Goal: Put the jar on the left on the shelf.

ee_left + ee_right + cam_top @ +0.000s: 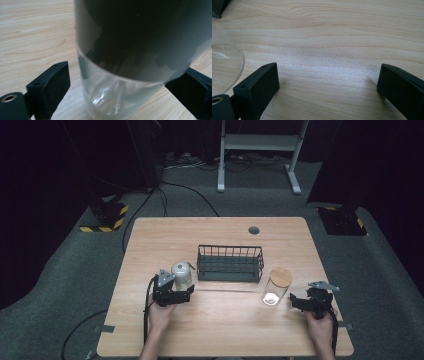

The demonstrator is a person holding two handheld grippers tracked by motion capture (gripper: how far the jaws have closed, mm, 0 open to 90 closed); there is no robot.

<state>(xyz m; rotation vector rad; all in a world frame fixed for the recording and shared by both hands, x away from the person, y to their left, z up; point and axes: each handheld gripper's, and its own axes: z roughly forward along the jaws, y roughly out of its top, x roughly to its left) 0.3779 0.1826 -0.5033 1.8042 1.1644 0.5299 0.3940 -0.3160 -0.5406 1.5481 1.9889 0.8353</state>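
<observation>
A glass jar with a grey metal lid (182,274) stands on the wooden table (225,330), left of the middle. My left gripper (181,286) reaches around its lower part. In the left gripper view the jar (130,50) stands between the jaws of the left gripper (117,85). The right pad (192,87) lies at the glass and the left pad (53,87) stands a small gap off. A second glass jar with a wooden lid (276,286) stands at the right. My right gripper (296,301) rests just right of it, open and empty (328,82), with the jar's base (224,65) at the left edge.
A black wire basket (230,263) stands at the table's middle, behind and between both jars. A round cable hole (254,230) sits near the far edge. Cables trail from each gripper off the near side.
</observation>
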